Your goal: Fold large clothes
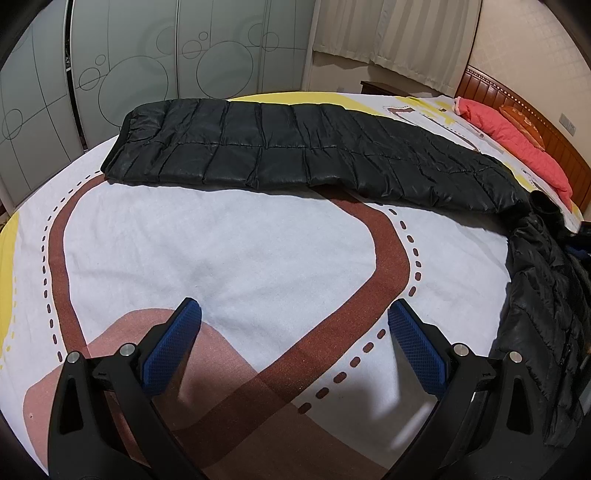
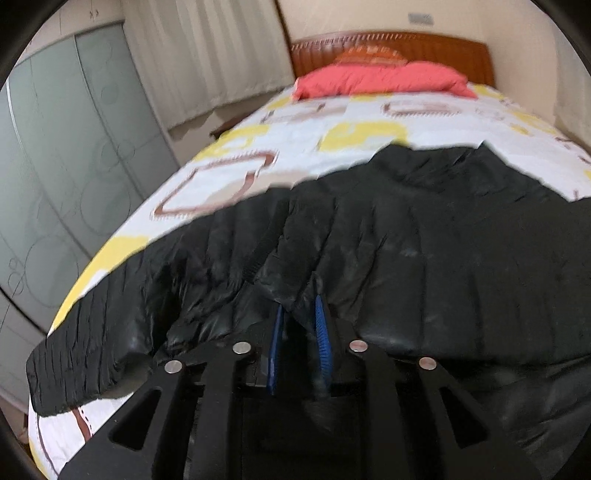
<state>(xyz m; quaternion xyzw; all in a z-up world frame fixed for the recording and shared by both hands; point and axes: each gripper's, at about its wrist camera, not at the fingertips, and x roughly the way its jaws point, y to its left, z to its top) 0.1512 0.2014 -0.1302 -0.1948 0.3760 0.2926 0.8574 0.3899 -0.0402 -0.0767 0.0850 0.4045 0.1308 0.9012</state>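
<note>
My right wrist view is motion-blurred. The black quilted puffer coat lies across the patterned bed sheet. My right gripper stands narrowly parted around a coat fold; my left gripper gapes wide, empty.

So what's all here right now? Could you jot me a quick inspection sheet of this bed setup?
Surface: bed sheet, white with brown and yellow shapes, mostly bare in front of the left gripper.
Job's things: black puffer coat stretched across the bed, one end trailing over the edge.
Clutter: red quilted garment by the wooden headboard.
Grippers: left gripper open, over the sheet, holding nothing; right gripper has a fold of the coat between its blue pads, whether they still press unclear.
Cables: nothing seen.
Surroundings: frosted wardrobe doors, curtains.
</note>
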